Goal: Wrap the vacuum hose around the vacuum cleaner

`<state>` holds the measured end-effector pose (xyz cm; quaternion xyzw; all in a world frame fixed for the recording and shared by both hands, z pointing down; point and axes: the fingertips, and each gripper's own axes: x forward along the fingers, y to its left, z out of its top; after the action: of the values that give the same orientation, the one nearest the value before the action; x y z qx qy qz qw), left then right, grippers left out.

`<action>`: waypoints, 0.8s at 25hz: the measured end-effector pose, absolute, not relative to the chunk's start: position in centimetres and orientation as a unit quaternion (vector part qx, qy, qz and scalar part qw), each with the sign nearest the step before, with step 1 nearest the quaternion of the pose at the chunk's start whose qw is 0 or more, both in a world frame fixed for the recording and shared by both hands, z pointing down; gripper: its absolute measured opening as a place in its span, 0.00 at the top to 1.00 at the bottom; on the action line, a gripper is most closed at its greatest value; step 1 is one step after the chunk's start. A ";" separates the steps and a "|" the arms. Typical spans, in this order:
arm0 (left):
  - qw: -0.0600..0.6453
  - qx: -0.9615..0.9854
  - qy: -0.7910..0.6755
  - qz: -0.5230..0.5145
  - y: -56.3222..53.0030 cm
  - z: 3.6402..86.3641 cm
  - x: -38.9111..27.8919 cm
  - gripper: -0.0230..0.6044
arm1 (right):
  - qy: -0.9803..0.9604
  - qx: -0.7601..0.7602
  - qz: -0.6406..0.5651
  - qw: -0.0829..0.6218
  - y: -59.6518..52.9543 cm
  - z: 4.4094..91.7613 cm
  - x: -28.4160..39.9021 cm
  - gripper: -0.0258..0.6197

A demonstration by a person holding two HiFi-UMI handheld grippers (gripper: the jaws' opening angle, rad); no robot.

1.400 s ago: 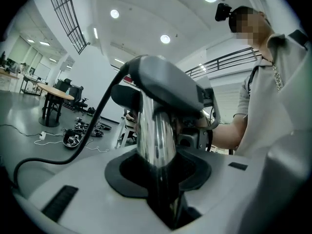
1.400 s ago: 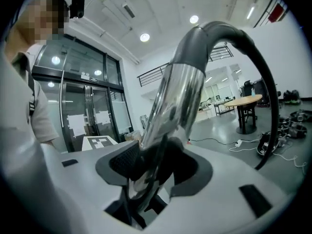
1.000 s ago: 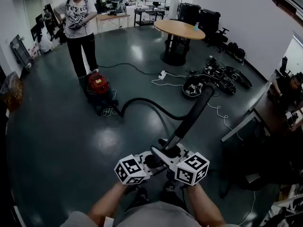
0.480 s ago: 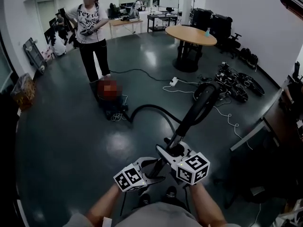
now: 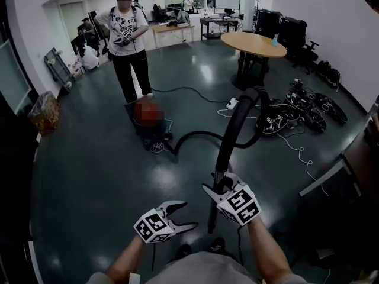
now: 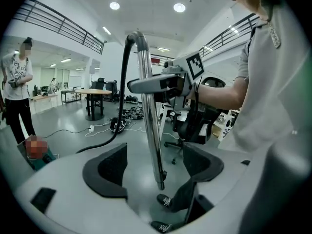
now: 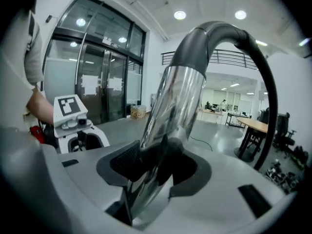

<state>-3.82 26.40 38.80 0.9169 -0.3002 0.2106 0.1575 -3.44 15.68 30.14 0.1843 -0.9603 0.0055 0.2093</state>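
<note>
The black hose (image 5: 201, 134) ran from the vacuum (image 5: 153, 136) across the floor (image 5: 89, 170), climbed in a loop and curved over into the dark bent top of the wand (image 5: 227, 144) – a chrome tube (image 7: 175, 101) held nearly upright, its lower end in the air above the floor. The vacuum sat well away from the grippers, just in front of a standing person (image 5: 127, 34). Both forearms reached out from the bottom of the head view. The right gripper (image 5: 216, 187), the higher and further forward, was clamped on the wand, both pads pressed to the metal (image 7: 156, 165). The left gripper (image 5: 186, 215) hung lower and to the left – its jaws had just been opening and stood wide apart (image 6: 155, 167), the wand's lower end showing in the gap and touching neither pad
</note>
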 end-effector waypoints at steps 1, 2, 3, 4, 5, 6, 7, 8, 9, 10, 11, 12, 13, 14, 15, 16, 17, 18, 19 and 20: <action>0.155 0.916 -0.306 0.209 25.9 38.5 -3.6 0.41 | -0.960 0.169 -0.011 0.224 15.7 30.7 -3.4 0.67; 0.152 0.915 -0.313 0.206 25.3 38.1 -3.3 0.41 | -0.959 0.154 -0.028 0.238 15.7 31.3 -3.3 0.67; 0.150 0.914 -0.320 0.202 24.7 37.7 -3.0 0.41 | -0.957 0.138 -0.045 0.251 15.6 31.7 -3.1 0.67; 0.148 0.912 -0.326 0.197 24.1 37.3 -2.8 0.41 | -0.955 0.123 -0.061 0.263 15.5 32.2 -3.0 0.67; 0.146 0.911 -0.333 0.194 23.5 36.9 -2.6 0.41 | -0.953 0.107 -0.074 0.274 15.5 32.6 -2.8 0.67; 0.144 0.909 -0.341 0.191 23.0 36.6 -2.5 0.41 | -0.951 0.092 -0.084 0.283 15.5 33.0 -2.7 0.67; 0.142 0.907 -0.348 0.189 22.6 36.3 -2.4 0.41 | -0.949 0.077 -0.091 0.292 15.5 33.5 -2.5 0.67; 0.140 0.905 -0.355 0.188 22.2 36.1 -2.3 0.41 | -0.947 0.063 -0.097 0.300 15.5 34.0 -2.2 0.67; 0.138 0.903 -0.362 0.187 21.8 35.9 -2.1 0.41 | -0.945 0.050 -0.104 0.307 15.4 34.5 -1.9 0.67; 0.135 0.901 -0.369 0.185 21.5 35.7 -1.9 0.41 | -0.942 0.037 -0.110 0.315 15.3 35.1 -1.6 0.67; 0.132 0.898 -0.376 0.185 21.3 35.5 -1.7 0.41 | -0.939 0.026 -0.117 0.322 15.2 35.6 -1.3 0.67; 0.129 0.896 -0.384 0.185 21.1 35.3 -1.7 0.41 | -0.936 0.014 -0.124 0.330 15.1 36.2 -1.1 0.67; 0.126 0.893 -0.392 0.184 20.9 35.0 -1.8 0.41 | -0.932 0.002 -0.131 0.339 15.0 36.7 -1.0 0.67; 0.123 0.889 -0.400 0.184 20.7 34.7 -2.0 0.41 | -0.927 -0.010 -0.138 0.348 14.9 37.3 -1.0 0.67; 0.119 0.886 -0.409 0.184 20.5 34.4 -2.4 0.41 | -0.922 -0.022 -0.146 0.359 14.9 38.0 -1.0 0.67; 0.116 0.883 -0.417 0.183 20.3 34.1 -2.7 0.41 | -0.915 -0.033 -0.155 0.370 14.8 38.6 -1.1 0.67; 0.114 0.880 -0.424 0.181 20.1 33.7 -3.0 0.41 | -0.908 -0.045 -0.164 0.382 14.7 39.2 -1.0 0.67; 0.112 0.877 -0.431 0.179 19.9 33.3 -3.3 0.41 | -0.901 -0.056 -0.173 0.394 14.6 39.8 -1.0 0.67; 0.109 0.875 -0.436 0.177 19.7 32.9 -3.6 0.41 | -0.894 -0.067 -0.182 0.405 14.5 40.3 -1.0 0.67; 0.107 0.873 -0.442 0.175 19.5 32.6 -3.9 0.41 | -0.886 -0.077 -0.191 0.416 14.4 40.8 -1.0 0.67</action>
<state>-3.94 19.50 32.56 0.8734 -0.4417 0.1748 0.1071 -1.00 14.44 40.76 -0.0766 -0.8859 -0.1907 0.4158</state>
